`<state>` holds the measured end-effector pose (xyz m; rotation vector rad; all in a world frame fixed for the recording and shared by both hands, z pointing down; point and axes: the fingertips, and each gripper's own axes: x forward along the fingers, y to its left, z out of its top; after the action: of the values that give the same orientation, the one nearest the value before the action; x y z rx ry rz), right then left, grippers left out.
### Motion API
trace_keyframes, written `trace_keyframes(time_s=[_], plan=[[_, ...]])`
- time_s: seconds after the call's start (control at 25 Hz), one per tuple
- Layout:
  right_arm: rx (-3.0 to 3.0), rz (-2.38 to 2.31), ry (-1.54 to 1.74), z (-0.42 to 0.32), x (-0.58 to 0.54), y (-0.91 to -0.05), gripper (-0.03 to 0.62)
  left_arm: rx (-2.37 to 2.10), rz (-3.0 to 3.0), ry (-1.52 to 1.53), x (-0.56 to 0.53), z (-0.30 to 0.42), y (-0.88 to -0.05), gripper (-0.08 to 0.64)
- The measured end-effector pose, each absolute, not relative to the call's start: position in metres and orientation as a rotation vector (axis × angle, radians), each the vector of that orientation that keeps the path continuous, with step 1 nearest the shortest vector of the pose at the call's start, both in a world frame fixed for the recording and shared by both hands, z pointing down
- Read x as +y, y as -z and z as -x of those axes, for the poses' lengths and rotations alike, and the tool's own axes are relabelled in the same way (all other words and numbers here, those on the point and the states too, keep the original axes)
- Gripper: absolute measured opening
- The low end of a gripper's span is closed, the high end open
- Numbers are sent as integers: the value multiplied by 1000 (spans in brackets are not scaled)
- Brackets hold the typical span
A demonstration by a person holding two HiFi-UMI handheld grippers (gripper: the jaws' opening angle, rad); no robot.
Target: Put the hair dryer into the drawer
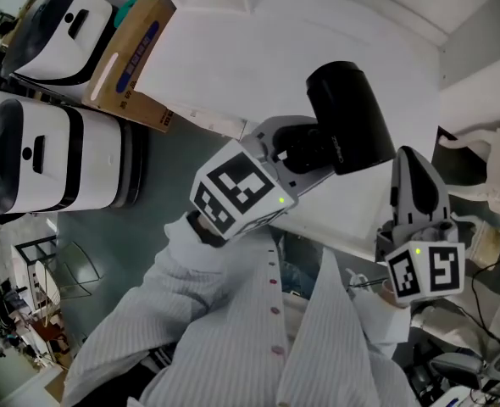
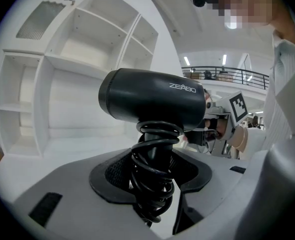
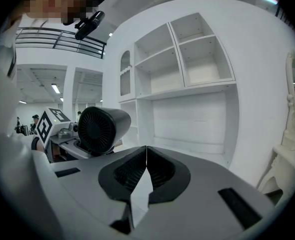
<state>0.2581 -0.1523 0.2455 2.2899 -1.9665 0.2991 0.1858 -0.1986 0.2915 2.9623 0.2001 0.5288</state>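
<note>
White shelving (image 3: 187, 74) filled the background. The left tool (image 2: 155, 171) gripped the black hair dryer (image 2: 152, 101) by its cord-wrapped handle, barrel uppermost in the air, probably for carrying to the drawer, unseen here. The right tool (image 3: 146, 166) was closed and empty, alongside.

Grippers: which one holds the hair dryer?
The left gripper, clamped on the cord-wrapped handle of the hair dryer; the right gripper is shut with nothing between its jaws.
</note>
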Motion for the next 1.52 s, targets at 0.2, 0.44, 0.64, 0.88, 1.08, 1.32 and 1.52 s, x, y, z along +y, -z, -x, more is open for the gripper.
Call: trace_keyframes(time_s=[0.2,0.44,0.64,0.88,1.08,1.32,1.52], plan=[[-1928,-2312,-371,-269,-145,-266,12,291,-2947,-666,-189,-193,-325,218],[-1895,-2325,-442,-283,-139,-292,12,385,-2922,-851,-177,-197,-378,218],[-1888,-2301,-488,-291,-143,-313,12,461,-2896,-990,-166,-199,-421,218],[-1890,-2298,-554,-294,-138,-341,12,527,-2855,-1116,-140,-196,-465,218],[-1888,-2290,-599,-294,-140,-358,12,601,-2824,-1211,-128,-190,-501,218],[-1869,-2294,-658,-295,-139,-379,12,682,-2815,-1362,-118,-182,-548,218],[-1852,-2297,-699,-294,-138,-394,12,734,-2796,-1453,-111,-179,-586,218]])
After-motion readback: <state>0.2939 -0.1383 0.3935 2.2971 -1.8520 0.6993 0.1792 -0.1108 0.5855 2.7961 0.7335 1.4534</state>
